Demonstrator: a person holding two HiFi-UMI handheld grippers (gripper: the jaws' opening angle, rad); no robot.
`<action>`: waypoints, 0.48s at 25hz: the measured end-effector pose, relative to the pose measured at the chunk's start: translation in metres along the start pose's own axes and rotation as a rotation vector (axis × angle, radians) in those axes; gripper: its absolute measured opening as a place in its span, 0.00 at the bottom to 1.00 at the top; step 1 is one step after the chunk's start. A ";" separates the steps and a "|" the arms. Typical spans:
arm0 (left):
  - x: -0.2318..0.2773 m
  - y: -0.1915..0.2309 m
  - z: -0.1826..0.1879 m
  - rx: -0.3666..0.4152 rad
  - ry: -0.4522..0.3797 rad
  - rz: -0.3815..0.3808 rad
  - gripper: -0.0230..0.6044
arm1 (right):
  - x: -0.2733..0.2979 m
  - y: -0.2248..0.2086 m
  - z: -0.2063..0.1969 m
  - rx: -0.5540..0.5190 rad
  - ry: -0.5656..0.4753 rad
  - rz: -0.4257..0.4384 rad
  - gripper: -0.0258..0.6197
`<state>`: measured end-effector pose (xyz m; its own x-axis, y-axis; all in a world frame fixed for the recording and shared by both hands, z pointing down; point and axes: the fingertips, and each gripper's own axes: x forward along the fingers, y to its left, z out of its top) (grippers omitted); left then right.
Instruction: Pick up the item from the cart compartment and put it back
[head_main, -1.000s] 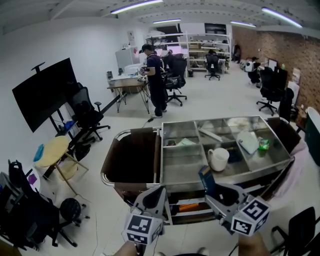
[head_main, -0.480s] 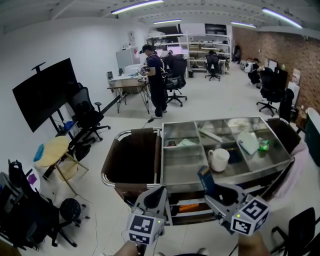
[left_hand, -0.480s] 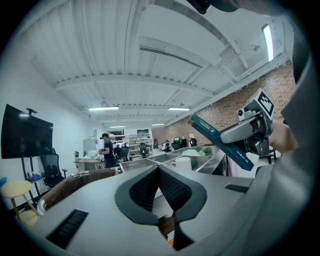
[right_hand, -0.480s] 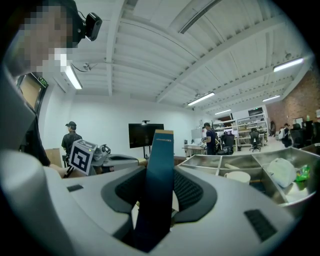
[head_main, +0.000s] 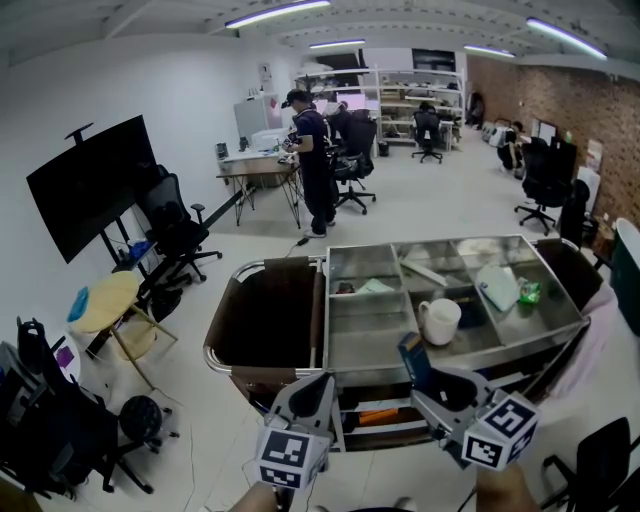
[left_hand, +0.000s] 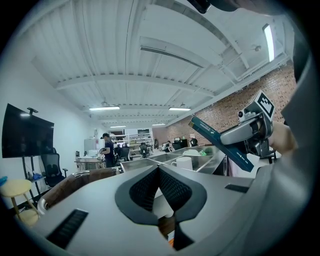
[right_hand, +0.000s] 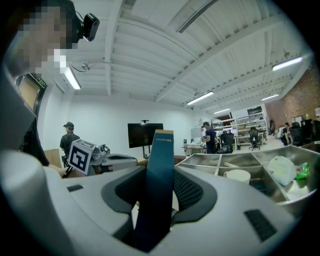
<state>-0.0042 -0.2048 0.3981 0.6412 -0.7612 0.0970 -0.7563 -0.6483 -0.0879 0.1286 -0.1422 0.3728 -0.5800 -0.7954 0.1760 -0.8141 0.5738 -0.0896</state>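
A flat dark blue box (head_main: 412, 359) with a tan top edge stands upright between the jaws of my right gripper (head_main: 426, 386), which is shut on it. The right gripper view shows this box (right_hand: 159, 165) filling the gap between the pads. I hold it just in front of the steel cart (head_main: 360, 345), level with the near rim. A white mug (head_main: 438, 320) sits in a near compartment behind the box. My left gripper (head_main: 311, 392) hovers left of it, before the cart's front; its jaws are shut with nothing in them, and its pads (left_hand: 147, 187) meet at the tip.
The cart's far compartments hold a white pouch (head_main: 497, 283), a green item (head_main: 528, 290) and small things. A brown tray (head_main: 262, 312) hangs on its left side. A person (head_main: 312, 165) stands by a desk beyond; a screen (head_main: 88, 188), stool (head_main: 104, 301) and chairs are left.
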 end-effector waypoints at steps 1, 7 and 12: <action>0.000 0.001 0.000 0.000 -0.001 0.001 0.04 | 0.000 0.000 0.000 0.000 -0.001 0.000 0.33; 0.001 0.002 0.001 -0.003 -0.002 0.003 0.03 | 0.007 -0.005 0.006 -0.005 -0.005 -0.003 0.33; 0.003 0.002 0.002 0.000 -0.006 0.000 0.04 | 0.023 -0.012 0.013 -0.026 -0.003 -0.010 0.33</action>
<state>-0.0038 -0.2083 0.3964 0.6416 -0.7616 0.0914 -0.7566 -0.6480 -0.0878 0.1249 -0.1701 0.3654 -0.5720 -0.8017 0.1735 -0.8187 0.5708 -0.0619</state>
